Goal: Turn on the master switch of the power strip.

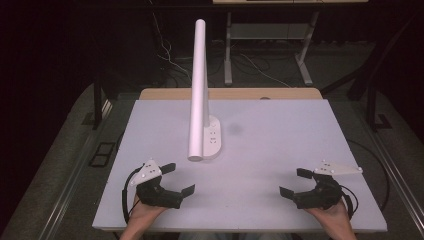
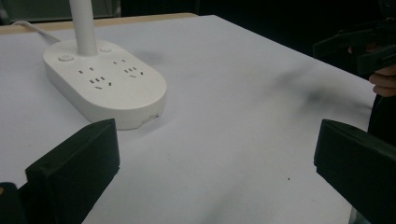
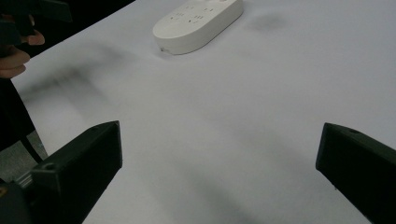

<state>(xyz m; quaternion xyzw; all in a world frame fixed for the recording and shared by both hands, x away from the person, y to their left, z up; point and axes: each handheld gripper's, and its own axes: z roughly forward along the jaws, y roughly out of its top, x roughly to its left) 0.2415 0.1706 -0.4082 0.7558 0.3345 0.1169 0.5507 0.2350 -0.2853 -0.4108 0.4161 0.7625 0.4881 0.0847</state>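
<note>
Lamp base between wide-open, empty claws.

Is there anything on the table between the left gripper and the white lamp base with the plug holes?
No. In the left gripper view, bare white table top runs from the left gripper to the white oval lamp base with sockets.

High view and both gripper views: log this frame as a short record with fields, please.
surface: white table
object: white lamp base with sockets, upright, left of centre
lamp arm: white tube rising from the base
cord: white, running off the base's far side
left gripper: open, empty, near front edge
right gripper: open, empty, near front edge
contact: neither gripper touches the base
</note>
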